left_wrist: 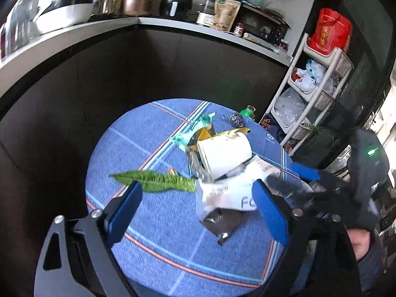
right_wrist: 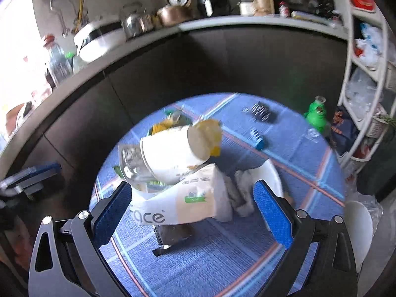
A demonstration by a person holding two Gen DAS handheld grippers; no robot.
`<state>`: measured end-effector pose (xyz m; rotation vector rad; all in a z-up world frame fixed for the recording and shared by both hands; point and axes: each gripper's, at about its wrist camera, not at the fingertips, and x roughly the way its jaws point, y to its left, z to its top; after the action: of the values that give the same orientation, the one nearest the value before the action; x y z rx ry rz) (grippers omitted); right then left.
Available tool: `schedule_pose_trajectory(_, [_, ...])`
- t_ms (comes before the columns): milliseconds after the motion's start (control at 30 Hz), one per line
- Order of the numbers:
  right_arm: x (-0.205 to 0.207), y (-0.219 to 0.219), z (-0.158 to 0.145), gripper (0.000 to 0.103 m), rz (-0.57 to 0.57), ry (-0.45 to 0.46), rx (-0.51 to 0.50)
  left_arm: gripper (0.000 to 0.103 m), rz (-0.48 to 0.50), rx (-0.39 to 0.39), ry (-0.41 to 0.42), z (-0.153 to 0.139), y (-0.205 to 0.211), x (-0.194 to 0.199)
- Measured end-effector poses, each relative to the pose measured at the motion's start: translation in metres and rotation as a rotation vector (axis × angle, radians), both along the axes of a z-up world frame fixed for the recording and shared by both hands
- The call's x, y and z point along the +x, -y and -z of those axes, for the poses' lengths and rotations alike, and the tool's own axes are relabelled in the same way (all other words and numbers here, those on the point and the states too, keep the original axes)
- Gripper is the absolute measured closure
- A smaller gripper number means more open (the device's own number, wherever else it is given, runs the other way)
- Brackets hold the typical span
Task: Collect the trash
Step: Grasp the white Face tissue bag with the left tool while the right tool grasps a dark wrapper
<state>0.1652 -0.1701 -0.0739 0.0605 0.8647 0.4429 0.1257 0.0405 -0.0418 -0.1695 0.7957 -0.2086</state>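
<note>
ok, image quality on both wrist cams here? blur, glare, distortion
Left wrist: strong fisheye bend on the counter edge; green leaf fairly sharp, torn white packet smeared. Right wrist: motion blur throughout, window blown out at left, green bottle soft.

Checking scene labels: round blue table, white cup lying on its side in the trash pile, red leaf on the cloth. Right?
One error: the leaf is green, not red, as the left wrist view shows. The white cup does lie on its side on the round blue table.

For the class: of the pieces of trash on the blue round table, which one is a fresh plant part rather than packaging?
The long green leaf, lying flat on the table left of the pile. The white cup and white packet are packaging.
</note>
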Motion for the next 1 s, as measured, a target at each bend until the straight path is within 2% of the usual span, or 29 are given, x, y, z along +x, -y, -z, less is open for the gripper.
schedule_pose_trajectory(133, [0.001,0.000,0.029,0.018,-0.019,-0.069,0.017,0.025,0.052,0.030,-0.045,0.014,0.007,0.019])
schedule_pose_trajectory(200, [-0.003,0.005,0.040,0.036,-0.027,-0.093,0.018,0.029,0.067,0.010,-0.105,0.030,0.009,0.032])
schedule_pose_trajectory(233, [-0.005,0.009,0.045,0.040,-0.029,-0.104,0.018,0.030,0.072,0.006,-0.112,0.036,0.009,0.032])
schedule_pose_trajectory(300, [-0.009,0.017,0.052,0.063,-0.028,-0.115,0.029,0.030,0.079,0.006,-0.131,0.046,0.013,0.036])
schedule_pose_trajectory(367, [-0.012,0.025,0.056,0.074,-0.015,-0.130,0.033,0.030,0.087,0.004,-0.145,0.052,0.017,0.039])
schedule_pose_trajectory(467, [-0.023,0.030,0.046,0.070,-0.019,-0.093,0.042,0.030,0.101,0.008,-0.150,0.054,0.021,0.042])
schedule_pose_trajectory(500, [-0.027,0.032,0.039,0.056,-0.019,-0.084,0.075,0.031,0.107,0.017,-0.146,0.053,0.022,0.041])
schedule_pose_trajectory(567, [-0.035,0.035,0.025,0.042,-0.020,-0.052,0.131,0.036,0.131,0.028,-0.143,0.051,0.026,0.041])
schedule_pose_trajectory(667, [-0.036,0.027,0.013,0.040,-0.038,-0.008,0.097,0.040,0.158,0.032,-0.154,0.053,0.032,0.038])
schedule_pose_trajectory(767, [-0.034,0.022,0.020,0.036,-0.040,-0.025,0.056,0.036,0.148,0.038,-0.158,0.056,0.032,0.033])
schedule_pose_trajectory(867, [-0.035,0.024,0.039,0.036,-0.041,-0.088,0.036,0.028,0.135,0.038,-0.159,0.058,0.027,0.030])
schedule_pose_trajectory(1000, [-0.040,0.027,0.069,0.036,-0.014,-0.210,0.096,0.019,0.145,0.050,-0.146,0.060,0.028,0.033])
